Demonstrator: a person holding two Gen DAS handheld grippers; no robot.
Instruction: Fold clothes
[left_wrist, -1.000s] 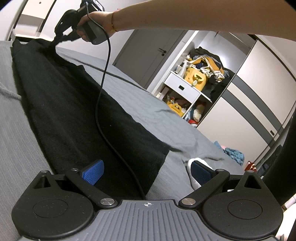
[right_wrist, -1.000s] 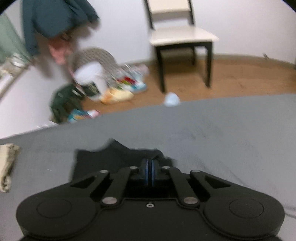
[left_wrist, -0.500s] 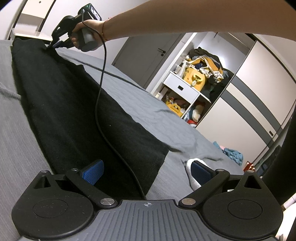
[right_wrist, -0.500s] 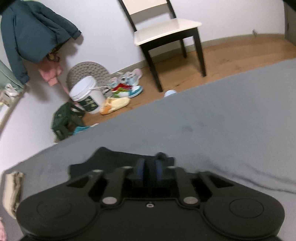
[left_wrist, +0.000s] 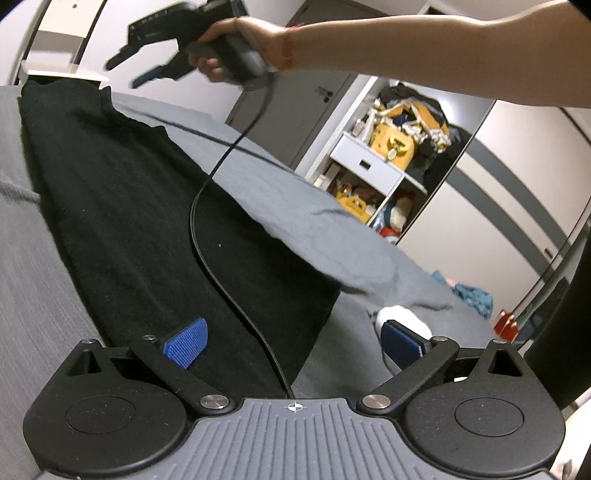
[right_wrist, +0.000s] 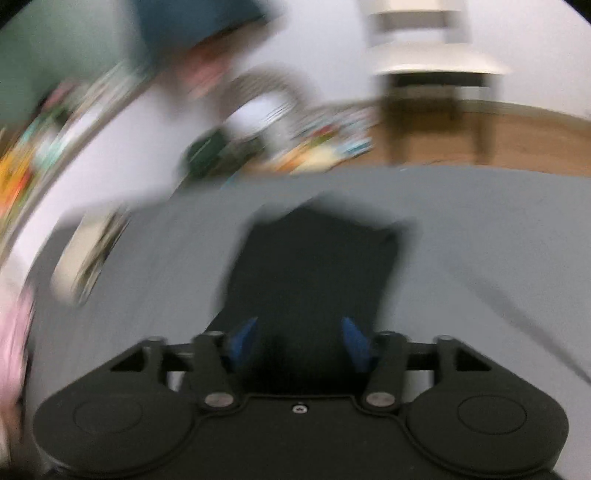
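Observation:
A long black garment (left_wrist: 122, 206) lies flat on the grey bed (left_wrist: 295, 206), running from near my left gripper to the far end. My left gripper (left_wrist: 295, 345) hovers open over the garment's near corner, holding nothing. The right gripper (left_wrist: 125, 72), held by a hand (left_wrist: 236, 48), is lifted off the far end of the garment and is open. In the blurred right wrist view the right gripper (right_wrist: 300, 341) is open above the black garment (right_wrist: 314, 266), with nothing between its blue pads.
A black cable (left_wrist: 207, 236) trails across the garment. A white item (left_wrist: 406, 319) lies on the bed by my left gripper's right finger. Cluttered shelves (left_wrist: 391, 147) and wardrobe doors (left_wrist: 480, 206) stand beyond the bed. A chair (right_wrist: 432, 66) and floor clutter show past the bed.
The right gripper let go of the garment's far end, opened and rose away from it. The garment now lies flat. The left gripper stayed put and open.

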